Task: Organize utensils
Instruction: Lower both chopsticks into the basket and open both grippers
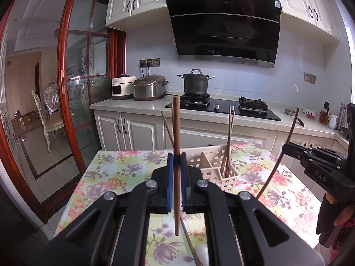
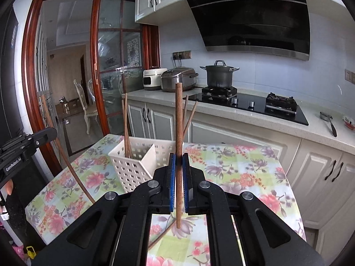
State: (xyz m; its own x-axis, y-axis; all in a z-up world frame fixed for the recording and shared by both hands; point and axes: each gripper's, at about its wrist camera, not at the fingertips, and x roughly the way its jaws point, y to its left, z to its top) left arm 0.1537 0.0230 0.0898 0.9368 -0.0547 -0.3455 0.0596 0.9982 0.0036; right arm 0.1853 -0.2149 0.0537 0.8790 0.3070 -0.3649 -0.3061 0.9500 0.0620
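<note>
Brown chopsticks [image 1: 176,133], white lattice basket [image 1: 213,161], floral tablecloth [image 1: 115,173] — pink, purple, green — black tool [image 1: 176,161] with blue pads [image 1: 170,177].

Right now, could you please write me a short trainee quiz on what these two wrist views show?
1. True or false: the left gripper has its jaws shut on a chopstick.
2. Where do the chopsticks already put away stand?
A. in the white basket
B. in the pot
C. on the stove
3. Fill in: the right gripper holds its chopstick nearly ____.

Key: 1 true. 2 A. 3 upright.
</note>
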